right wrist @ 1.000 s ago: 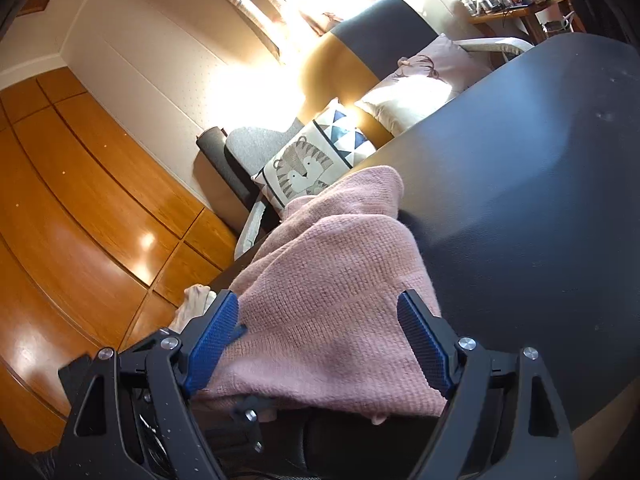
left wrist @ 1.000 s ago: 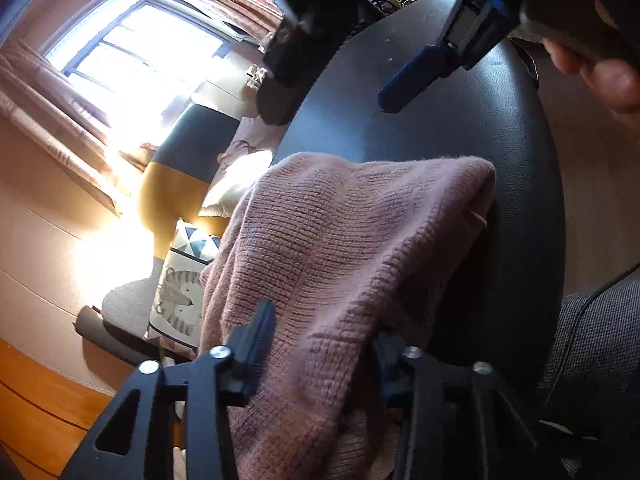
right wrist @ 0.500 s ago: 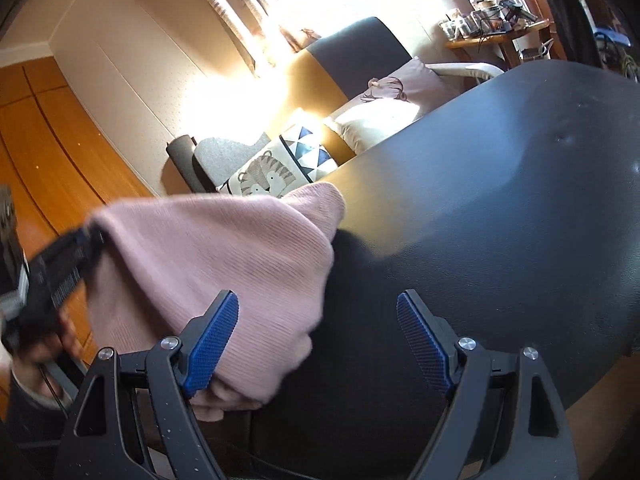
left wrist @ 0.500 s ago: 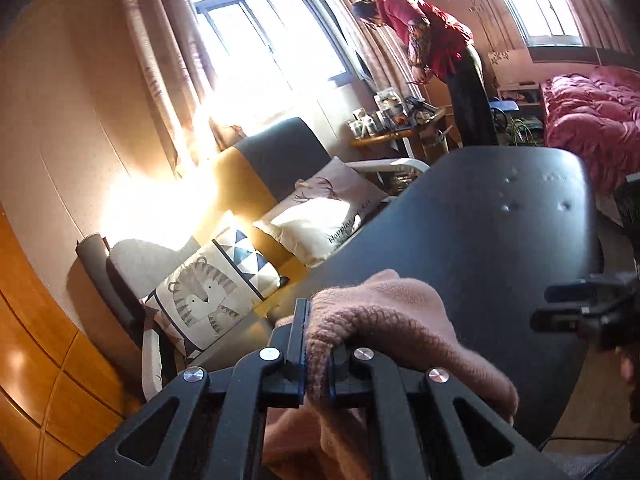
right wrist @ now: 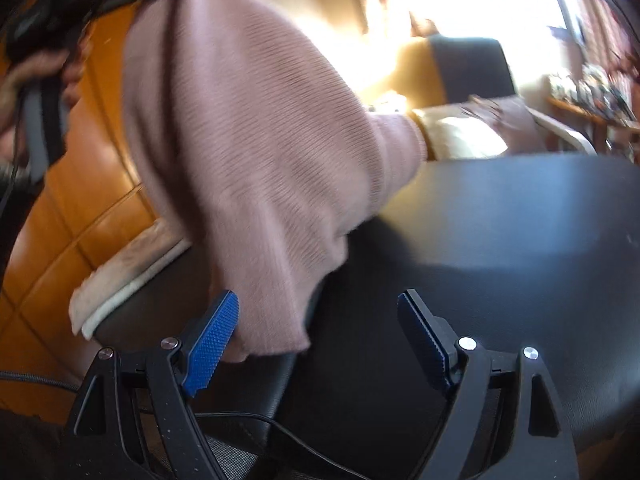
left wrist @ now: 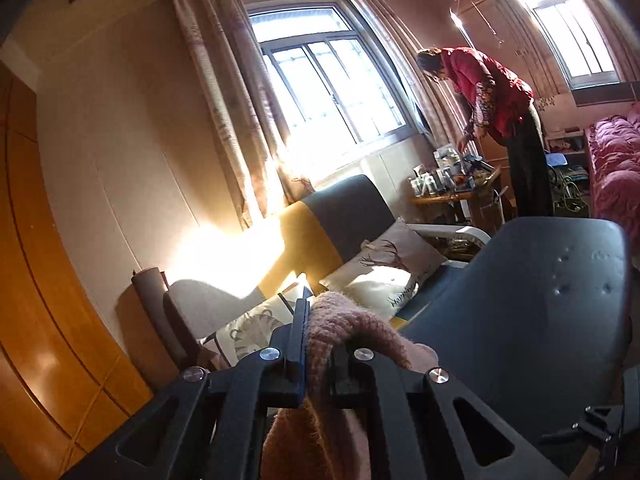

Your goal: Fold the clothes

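Looking along the left tool (left wrist: 318, 354), its fingers are clamped on a bunched edge of the pink sweater (left wrist: 344, 336), held up over the near end of the dark surface (left wrist: 520, 320); keep that grip firm and lift evenly. From the right side, the right tool (right wrist: 318, 326) stands spread and empty while the sweater (right wrist: 248, 132) hangs over the surface (right wrist: 520, 240); it probably should catch the loose lower hem so the cloth lies flat.

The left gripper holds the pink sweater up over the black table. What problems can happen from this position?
1. The left gripper pinches only a bunched part of the sweater, so it may slip out.
2. The sweater hangs near the edge of the table and could drop off that side.
3. The right gripper is open and empty, so nothing steadies the hanging hem.
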